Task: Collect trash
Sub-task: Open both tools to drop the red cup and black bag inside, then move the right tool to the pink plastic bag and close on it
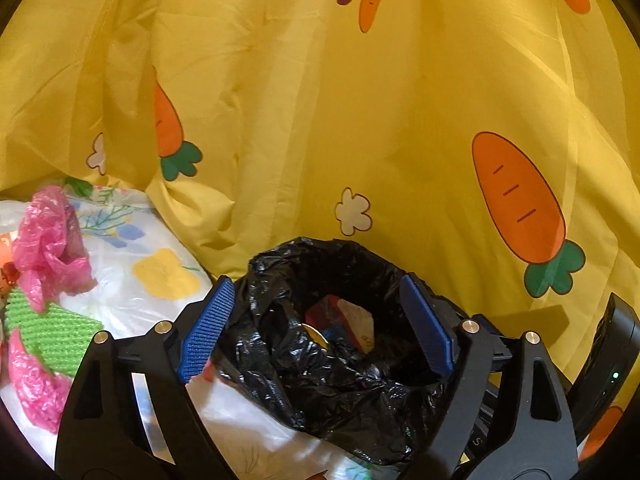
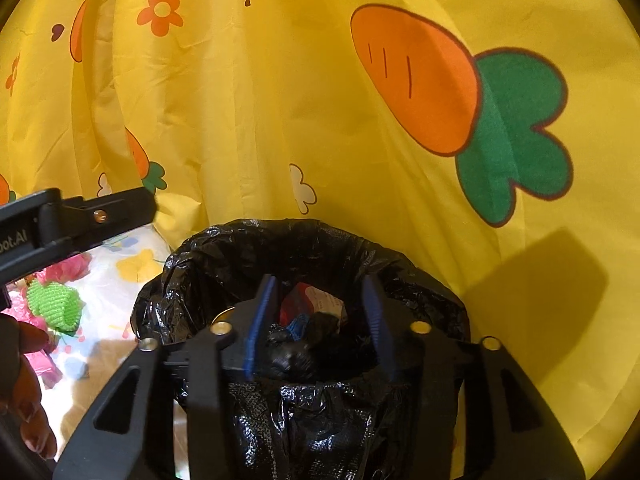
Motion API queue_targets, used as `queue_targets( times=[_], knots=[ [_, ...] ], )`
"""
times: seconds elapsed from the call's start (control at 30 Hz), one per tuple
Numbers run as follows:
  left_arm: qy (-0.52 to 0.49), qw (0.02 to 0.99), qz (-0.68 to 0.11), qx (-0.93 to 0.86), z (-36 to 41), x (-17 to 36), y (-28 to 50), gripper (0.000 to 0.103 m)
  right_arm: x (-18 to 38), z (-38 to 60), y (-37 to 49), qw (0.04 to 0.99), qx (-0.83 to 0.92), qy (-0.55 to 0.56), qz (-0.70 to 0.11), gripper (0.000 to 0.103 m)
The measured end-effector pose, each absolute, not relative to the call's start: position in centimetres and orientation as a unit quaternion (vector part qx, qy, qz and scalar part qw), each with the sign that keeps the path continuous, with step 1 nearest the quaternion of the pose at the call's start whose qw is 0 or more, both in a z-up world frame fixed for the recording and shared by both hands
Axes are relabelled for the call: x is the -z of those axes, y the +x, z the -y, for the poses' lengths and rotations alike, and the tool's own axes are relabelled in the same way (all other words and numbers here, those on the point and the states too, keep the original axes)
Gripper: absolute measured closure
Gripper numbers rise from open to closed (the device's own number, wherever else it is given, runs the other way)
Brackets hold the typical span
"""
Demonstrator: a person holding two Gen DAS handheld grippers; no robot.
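Left wrist view shows the left gripper [image 1: 316, 328] spread wide, empty, over the black trash bag [image 1: 320, 392] at lower centre; right gripper [image 2: 316, 328] half-open, also empty. Next, approach the pink plastic [image 1: 48, 240] at left slowly.

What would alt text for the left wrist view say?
A black trash bag sits open between the open blue-padded tool, with scraps inside. Behind hangs a yellow carrot-print cloth; pink plastic lies left.
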State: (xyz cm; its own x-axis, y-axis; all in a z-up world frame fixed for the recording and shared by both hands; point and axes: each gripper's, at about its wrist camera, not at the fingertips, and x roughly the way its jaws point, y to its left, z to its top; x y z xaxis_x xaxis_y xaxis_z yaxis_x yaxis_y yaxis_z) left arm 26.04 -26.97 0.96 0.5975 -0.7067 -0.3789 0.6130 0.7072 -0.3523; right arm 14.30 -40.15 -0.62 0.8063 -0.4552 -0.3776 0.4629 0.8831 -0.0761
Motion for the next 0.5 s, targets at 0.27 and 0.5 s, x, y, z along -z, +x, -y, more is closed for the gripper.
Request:
queue_targets(
  times=[0.27, 0.5],
  knots=[
    [-0.091, 0.919, -0.241, 0.3, 22.6, -1.8, 24.6, 0.008, -0.3, 39.0, 13.1, 0.952, 0.246, 0.009, -0.18, 0.02],
    [-0.07, 0.935, -0.224, 0.266, 19.5, -2.8, 21.5, 0.007, -1.0, 37.8, 11.3, 0.957, 0.228, 0.022, -0.18, 0.016]
  ],
)
